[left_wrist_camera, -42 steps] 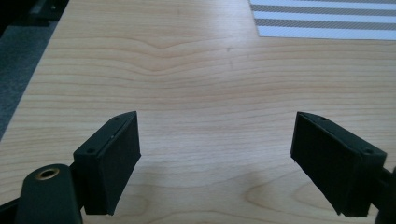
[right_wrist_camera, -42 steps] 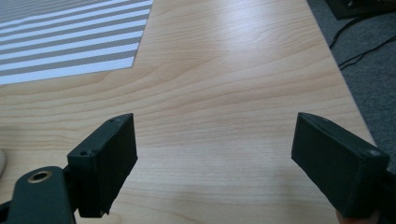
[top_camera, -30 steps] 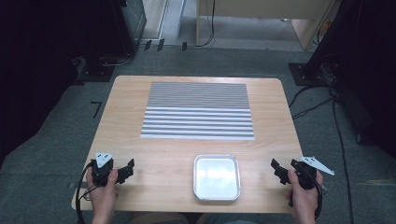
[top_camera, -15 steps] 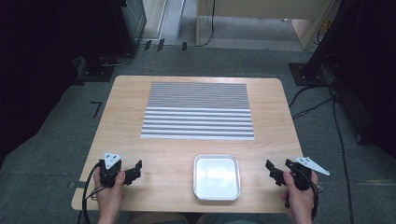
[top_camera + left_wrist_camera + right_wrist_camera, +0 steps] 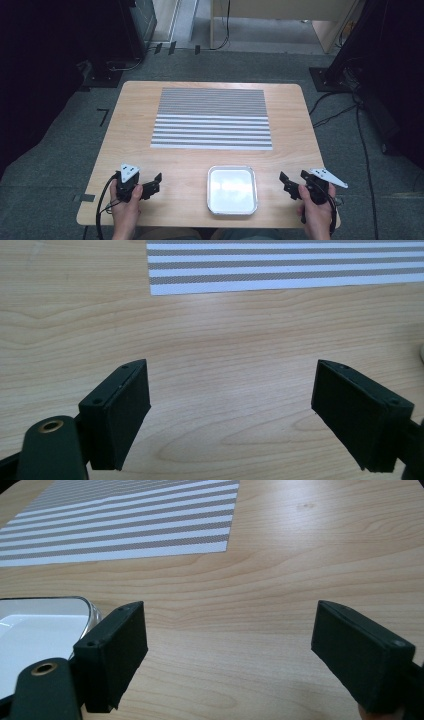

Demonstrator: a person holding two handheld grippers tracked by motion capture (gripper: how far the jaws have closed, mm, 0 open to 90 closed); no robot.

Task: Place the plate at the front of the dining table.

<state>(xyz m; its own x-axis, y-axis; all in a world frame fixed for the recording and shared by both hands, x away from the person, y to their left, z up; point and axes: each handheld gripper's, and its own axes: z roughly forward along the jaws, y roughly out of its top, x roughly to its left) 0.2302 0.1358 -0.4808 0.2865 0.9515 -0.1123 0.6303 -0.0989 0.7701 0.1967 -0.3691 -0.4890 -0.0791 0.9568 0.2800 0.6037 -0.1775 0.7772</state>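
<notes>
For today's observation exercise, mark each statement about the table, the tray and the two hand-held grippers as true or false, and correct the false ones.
1. The left hand-held gripper has its jaws apart with nothing between them. True.
2. The white tray lies on the striped mat. False: it lies on the bare wooden table, nearer the person than the mat and apart from it.
3. The right hand-held gripper is clamped on the tray's rim. False: its jaws are open and empty, off to the tray's side.
4. The tray is between the two grippers. True.
5. The tray holds food. False: it looks empty.
</notes>
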